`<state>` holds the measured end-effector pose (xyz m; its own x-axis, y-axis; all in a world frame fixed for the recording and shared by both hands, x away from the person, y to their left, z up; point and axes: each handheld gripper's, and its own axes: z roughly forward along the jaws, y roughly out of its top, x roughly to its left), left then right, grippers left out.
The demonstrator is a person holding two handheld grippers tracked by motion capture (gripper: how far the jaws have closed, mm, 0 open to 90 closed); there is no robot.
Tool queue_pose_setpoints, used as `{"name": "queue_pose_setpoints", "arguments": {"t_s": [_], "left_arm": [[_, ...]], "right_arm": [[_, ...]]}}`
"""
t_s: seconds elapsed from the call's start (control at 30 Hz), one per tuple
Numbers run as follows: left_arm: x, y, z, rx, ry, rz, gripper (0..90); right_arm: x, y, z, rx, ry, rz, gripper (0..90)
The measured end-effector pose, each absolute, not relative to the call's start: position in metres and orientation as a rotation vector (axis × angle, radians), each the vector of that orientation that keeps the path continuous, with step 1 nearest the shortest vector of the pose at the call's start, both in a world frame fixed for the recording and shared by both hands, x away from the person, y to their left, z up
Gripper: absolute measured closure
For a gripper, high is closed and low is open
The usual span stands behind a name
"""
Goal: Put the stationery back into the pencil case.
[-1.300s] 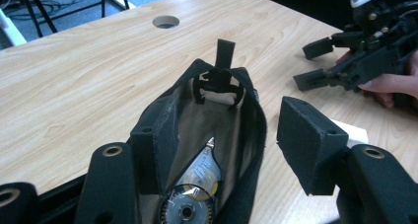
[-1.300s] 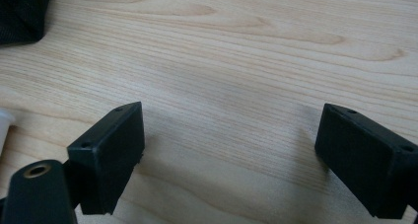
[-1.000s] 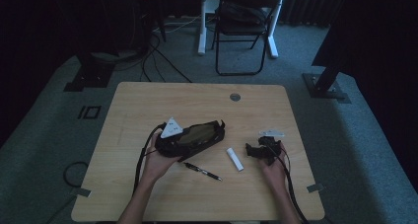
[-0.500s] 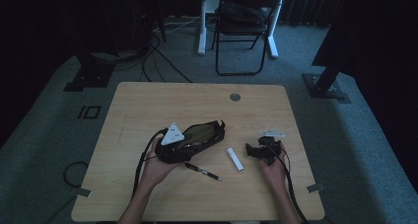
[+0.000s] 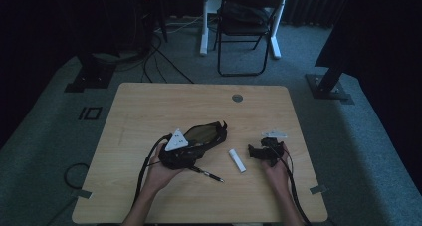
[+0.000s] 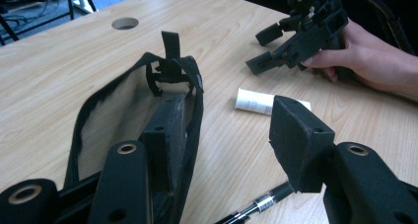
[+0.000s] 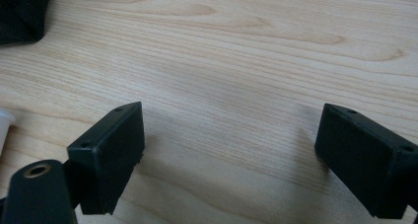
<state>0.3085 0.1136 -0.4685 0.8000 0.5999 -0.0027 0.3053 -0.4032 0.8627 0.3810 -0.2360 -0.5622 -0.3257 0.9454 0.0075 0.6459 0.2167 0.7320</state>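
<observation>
Nearest the person's edge of the wooden surface (image 5: 149, 111), the left claw (image 6: 222, 135) sits at the open end of a black mesh pouch (image 6: 113, 115): the left gripper view shows one of its jaws inside the pouch's mouth and the other outside, over bare wood, with a clear gap between that outer pad and the fabric, so the pouch is straddled but not clamped; the jaws have just been closing and stand about half apart. That view also catches a black pen (image 6: 256, 204) lying just below the outer jaw, a detail the high view gives as a thin dark line (image 5: 206, 174) beside the left hand (image 5: 161, 173). A little farther out lies a white tube (image 5: 237, 160), between the pouch and the right claw (image 5: 256, 152), which rests low on the surface in the right hand (image 5: 276, 171). The right gripper view shows its two jaws spread wide over bare wood with nothing between them, a corner of the pouch at the upper left. Beyond the surface, the high view adds a folding chair (image 5: 246, 32) on the carpeted floor.
</observation>
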Motion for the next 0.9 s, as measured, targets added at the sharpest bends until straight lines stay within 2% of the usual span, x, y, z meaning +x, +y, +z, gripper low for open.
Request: {"name": "queue_pose_setpoints", "arguments": {"t_s": [0.9], "left_arm": [[0.3,0.101,-0.503,2.076,0.632,0.36,49.0]], "right_arm": [[0.381,-0.236,-0.562,1.468,2.053,0.9,11.4]]}}
